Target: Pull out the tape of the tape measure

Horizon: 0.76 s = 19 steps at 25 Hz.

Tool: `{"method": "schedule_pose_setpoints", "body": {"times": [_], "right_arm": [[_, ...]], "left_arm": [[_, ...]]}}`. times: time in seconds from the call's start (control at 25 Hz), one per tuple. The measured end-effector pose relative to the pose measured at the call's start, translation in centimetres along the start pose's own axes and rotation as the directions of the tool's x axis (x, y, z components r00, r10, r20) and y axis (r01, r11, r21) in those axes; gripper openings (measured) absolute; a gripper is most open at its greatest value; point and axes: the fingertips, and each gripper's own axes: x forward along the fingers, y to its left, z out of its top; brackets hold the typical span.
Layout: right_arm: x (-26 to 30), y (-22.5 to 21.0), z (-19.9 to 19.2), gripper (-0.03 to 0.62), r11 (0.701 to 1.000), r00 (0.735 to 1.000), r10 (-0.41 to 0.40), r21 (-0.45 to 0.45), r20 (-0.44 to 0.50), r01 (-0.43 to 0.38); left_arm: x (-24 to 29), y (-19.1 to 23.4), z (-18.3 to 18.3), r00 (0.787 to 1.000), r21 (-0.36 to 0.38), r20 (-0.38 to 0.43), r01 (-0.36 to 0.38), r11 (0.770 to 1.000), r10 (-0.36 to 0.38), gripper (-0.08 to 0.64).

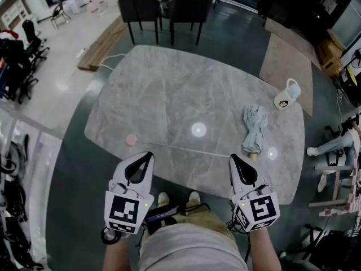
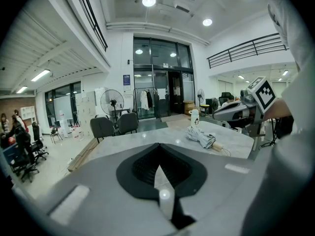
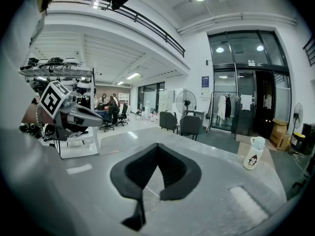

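tape measure (image 1: 131,139) | small, round, pink | flat on table (image 1: 169,89), near-left edge

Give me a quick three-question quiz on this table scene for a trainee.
1. True or false: the left gripper and the right gripper are both shut and empty.
2. Which lies nearest the right gripper? A. umbrella B. bottle C. pink disc
3. Fill in: the two chairs stand at the table's ____ side, seen from the person.
Key: 1 true; 2 A; 3 far.
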Motion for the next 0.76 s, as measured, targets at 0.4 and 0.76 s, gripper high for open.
{"method": "schedule_pose_setpoints", "body": {"times": [0.4, 0.76], "right_arm": [[0.21, -0.08, -0.37, -0.005, 1.000, 1.000, 0.002, 0.001, -0.008, -0.002], [0.61, -0.04, -0.43, -0.005, 1.000, 1.000, 0.009, -0.005, -0.016, -0.009]], "left_arm": [[0.20, 0.03, -0.13, 1.000, 0.001, -0.005, -0.001, 1.000, 0.001, 0.012], [0.56, 0.20, 0.08, 1.000, 0.008, 0.001, 0.001, 1.000, -0.001, 0.012]]}}
